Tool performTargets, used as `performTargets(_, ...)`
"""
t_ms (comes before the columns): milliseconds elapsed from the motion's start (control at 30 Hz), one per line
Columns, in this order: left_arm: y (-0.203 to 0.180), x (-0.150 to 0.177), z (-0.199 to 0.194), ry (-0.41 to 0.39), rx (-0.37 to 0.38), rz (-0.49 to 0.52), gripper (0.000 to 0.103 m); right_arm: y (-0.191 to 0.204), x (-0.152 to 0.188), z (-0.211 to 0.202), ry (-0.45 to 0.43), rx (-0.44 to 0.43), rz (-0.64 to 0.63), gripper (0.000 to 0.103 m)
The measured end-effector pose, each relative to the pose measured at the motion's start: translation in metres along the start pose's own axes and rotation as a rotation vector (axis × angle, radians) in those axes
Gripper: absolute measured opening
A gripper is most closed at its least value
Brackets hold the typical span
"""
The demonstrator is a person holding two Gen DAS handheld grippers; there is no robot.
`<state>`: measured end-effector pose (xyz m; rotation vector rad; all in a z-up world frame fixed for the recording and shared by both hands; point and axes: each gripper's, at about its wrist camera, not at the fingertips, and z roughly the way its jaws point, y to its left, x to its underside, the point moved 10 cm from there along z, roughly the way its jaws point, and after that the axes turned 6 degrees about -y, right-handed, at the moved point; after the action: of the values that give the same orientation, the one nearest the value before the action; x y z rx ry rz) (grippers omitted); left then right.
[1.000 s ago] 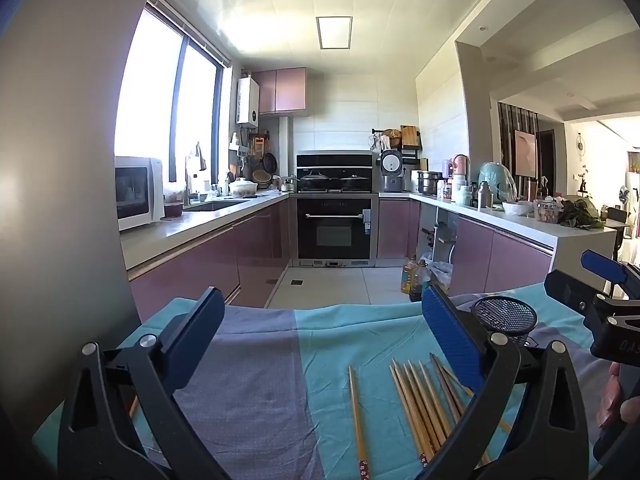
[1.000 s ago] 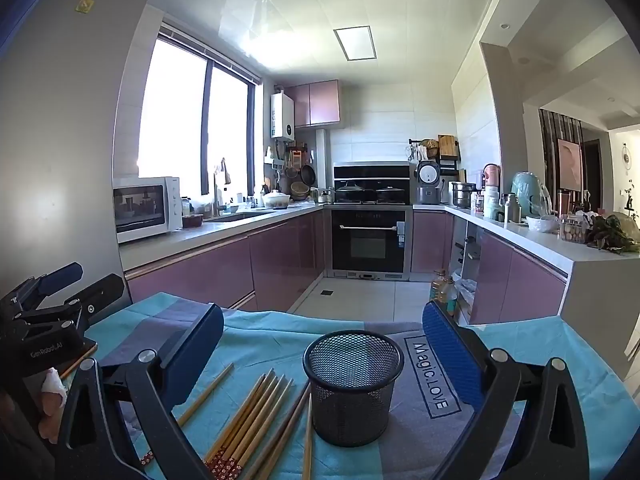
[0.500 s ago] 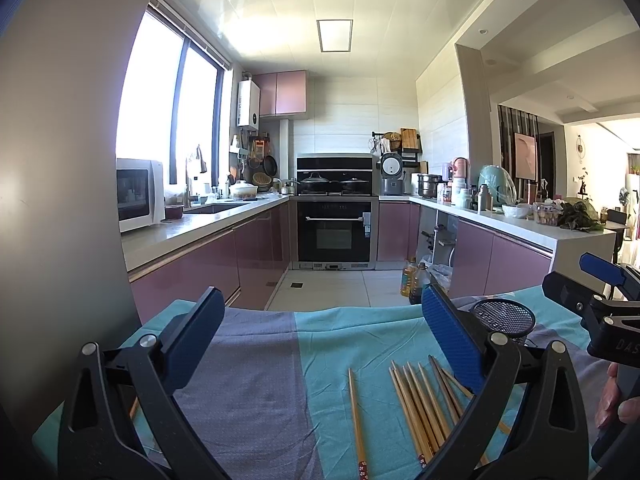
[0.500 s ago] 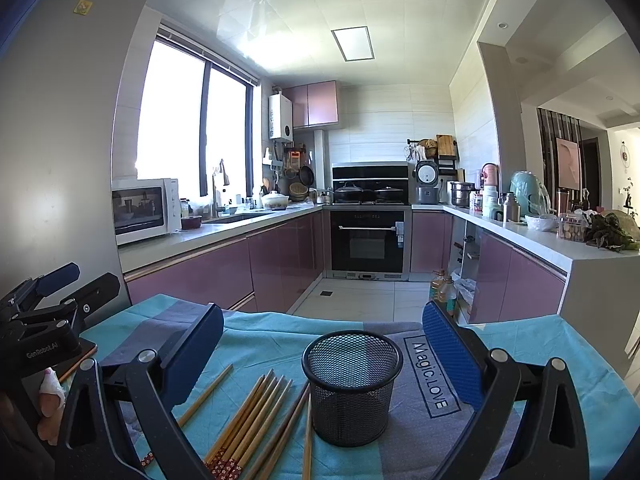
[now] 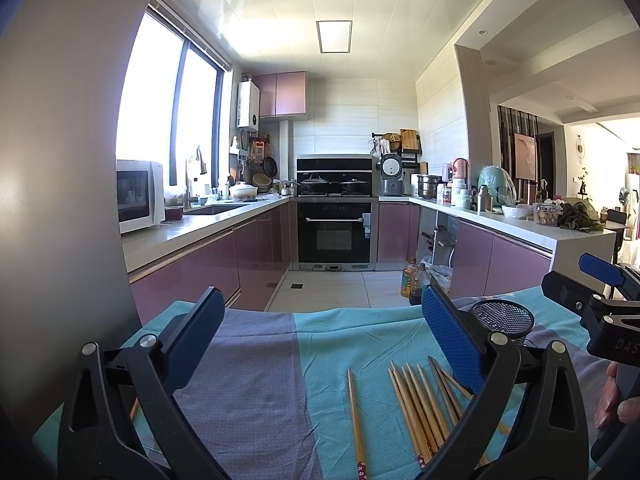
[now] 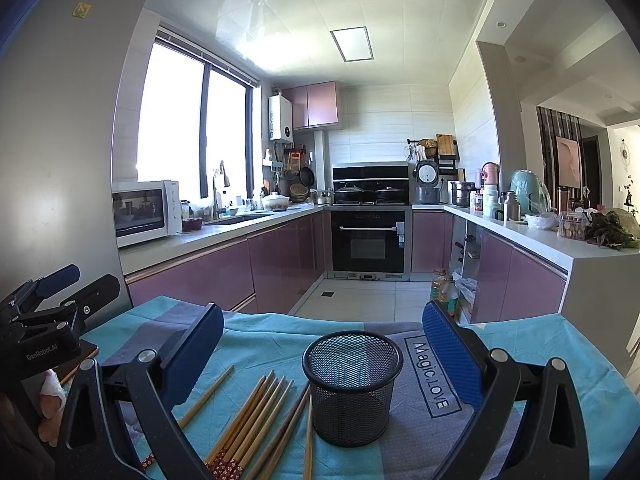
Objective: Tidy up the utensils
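Note:
Several wooden chopsticks [image 5: 416,408] lie side by side on a teal and grey cloth [image 5: 360,332]; one chopstick [image 5: 355,416] lies apart to their left. They also show in the right wrist view [image 6: 252,420]. A black mesh cup [image 6: 352,384] stands upright and empty just right of them, and shows in the left wrist view [image 5: 502,318]. My left gripper [image 5: 320,340] is open and empty above the cloth, left of the chopsticks. My right gripper [image 6: 322,354] is open and empty, with the cup between its fingers in view.
The table's far edge drops to the kitchen floor [image 5: 332,292]. A grey wall or fridge side [image 6: 60,160] stands close on the left. Purple counters [image 6: 532,264] with kitchenware run left and right behind. The cloth carries the print "Magic.LOVE" [image 6: 430,376].

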<state>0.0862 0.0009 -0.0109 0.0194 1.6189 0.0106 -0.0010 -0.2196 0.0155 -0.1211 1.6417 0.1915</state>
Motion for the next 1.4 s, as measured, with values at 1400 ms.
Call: performTargets(1400,-0.0003,0.0009,0.0011,0.002,0.002,0.001,0.097,-0.0009,0.0025,0.0034,0.002,-0.014,0.016,0.096)
